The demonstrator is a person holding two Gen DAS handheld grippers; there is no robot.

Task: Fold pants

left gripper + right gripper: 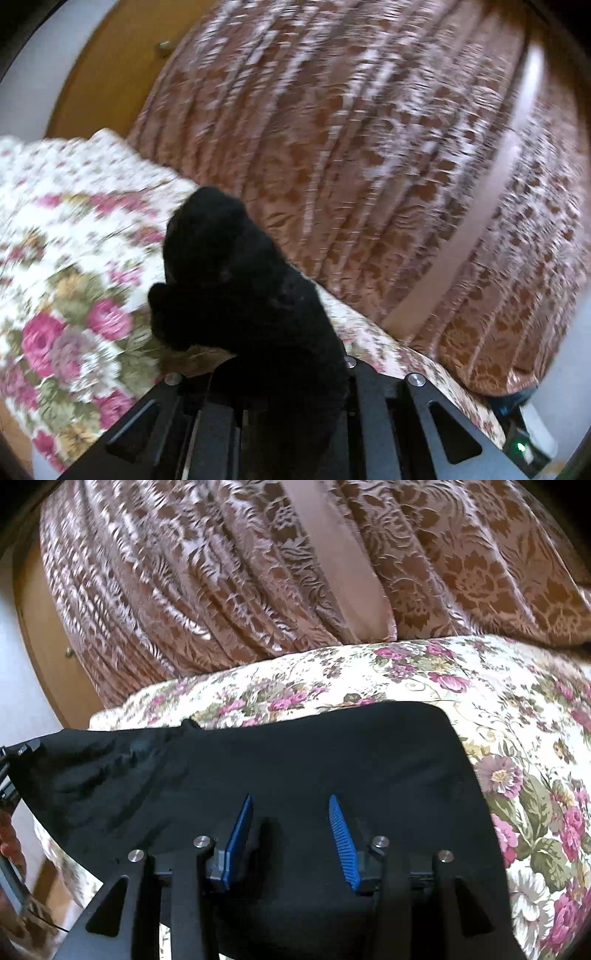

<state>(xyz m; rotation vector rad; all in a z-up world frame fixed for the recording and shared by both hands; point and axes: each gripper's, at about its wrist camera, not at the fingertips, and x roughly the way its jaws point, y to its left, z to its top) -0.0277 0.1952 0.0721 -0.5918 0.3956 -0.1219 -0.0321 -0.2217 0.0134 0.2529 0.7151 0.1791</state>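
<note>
Black pants [295, 760] lie spread on a floral bedspread [517, 738]. My right gripper [291, 834] hovers over their near part, its blue pads [343, 834] apart and gripping nothing. The left end of the pants is lifted off the bed toward the left edge of the right wrist view. In the left wrist view, a bunched wad of the black pants [229, 266] rises from my left gripper [273, 373], which is shut on it. The fabric hides the left fingertips.
A brown and pink patterned curtain [221, 572] hangs right behind the bed. A wooden door with a small knob [110, 74] and a white wall stand at the left. The floral bedspread [66, 258] extends left of the held fabric.
</note>
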